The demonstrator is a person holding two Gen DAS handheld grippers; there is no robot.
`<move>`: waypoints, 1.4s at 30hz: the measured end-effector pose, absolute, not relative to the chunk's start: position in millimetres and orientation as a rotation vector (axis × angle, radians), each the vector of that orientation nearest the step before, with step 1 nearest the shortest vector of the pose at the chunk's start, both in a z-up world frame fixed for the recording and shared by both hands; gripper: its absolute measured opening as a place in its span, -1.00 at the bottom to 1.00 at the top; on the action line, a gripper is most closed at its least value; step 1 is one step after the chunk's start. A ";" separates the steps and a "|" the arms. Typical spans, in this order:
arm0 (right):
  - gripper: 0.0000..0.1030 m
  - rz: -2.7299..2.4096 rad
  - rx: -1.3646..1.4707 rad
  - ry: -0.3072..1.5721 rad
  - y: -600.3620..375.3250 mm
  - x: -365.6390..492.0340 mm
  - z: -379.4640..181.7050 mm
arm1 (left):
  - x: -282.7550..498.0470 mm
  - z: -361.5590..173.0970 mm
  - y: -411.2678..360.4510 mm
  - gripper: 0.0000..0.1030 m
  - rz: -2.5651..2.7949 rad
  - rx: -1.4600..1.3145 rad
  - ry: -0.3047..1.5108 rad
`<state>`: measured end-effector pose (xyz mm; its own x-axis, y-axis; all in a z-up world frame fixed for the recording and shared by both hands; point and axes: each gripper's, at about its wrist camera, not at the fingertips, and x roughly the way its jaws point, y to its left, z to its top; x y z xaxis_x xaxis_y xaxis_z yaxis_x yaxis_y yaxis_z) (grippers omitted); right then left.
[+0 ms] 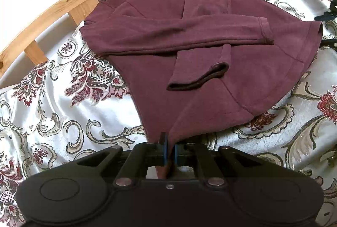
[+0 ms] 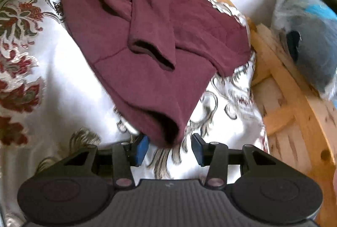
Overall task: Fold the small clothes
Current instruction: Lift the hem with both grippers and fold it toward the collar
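Flowered bedding (image 1: 69, 100) was spread over a wooden bed frame (image 1: 52, 10), and a dark red top (image 1: 189, 41) was laid on it with both sleeves crossed over the front. Part of the bed frame was cut off at the picture's edge. A blurry blue and grey bundle (image 2: 311, 37) at the side was too hard to make out. The near corner of the top was pinched tight by the left gripper (image 1: 170, 152). The right gripper (image 2: 168, 149) was seen with its jaws apart, the top's other hem corner drooping just between them, not squeezed.
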<state>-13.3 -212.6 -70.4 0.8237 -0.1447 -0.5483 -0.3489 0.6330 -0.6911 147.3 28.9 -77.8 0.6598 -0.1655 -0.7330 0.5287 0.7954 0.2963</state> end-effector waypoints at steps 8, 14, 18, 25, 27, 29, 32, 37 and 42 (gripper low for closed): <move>-0.80 0.153 -0.935 0.536 -208.1 -19.0 -66.9 | 145.6 -72.7 29.8 -0.89 -0.405 0.517 0.721; -0.82 0.095 -0.852 0.422 -204.1 -38.0 -38.9 | 127.7 -35.7 29.9 -0.90 -0.381 0.489 0.627; -0.82 0.076 -0.800 0.349 -201.0 -52.7 -9.0 | 111.6 -2.8 35.0 -0.90 -0.350 0.430 0.587; -0.82 0.064 -0.681 0.325 -212.7 -88.0 46.3 | 67.9 50.3 54.7 -0.90 -0.354 0.296 0.601; -0.82 0.073 -0.656 0.330 -213.8 -103.3 62.3 | 54.0 60.4 60.2 -0.90 -0.363 0.266 0.627; -0.82 0.085 -0.661 0.330 -211.8 -120.4 77.0 | 42.5 69.9 64.9 -0.90 -0.378 0.232 0.669; -0.82 0.095 -0.672 0.323 -206.1 -135.7 92.3 | 29.5 80.7 69.5 -0.90 -0.409 0.187 0.690; -0.82 0.094 -0.676 0.303 -203.9 -113.5 101.2 | 40.1 86.5 65.9 -0.90 -0.360 0.176 0.638; -0.82 0.082 -0.696 0.311 -216.0 -43.3 90.8 | 98.2 82.4 62.3 -0.89 -0.262 0.113 0.596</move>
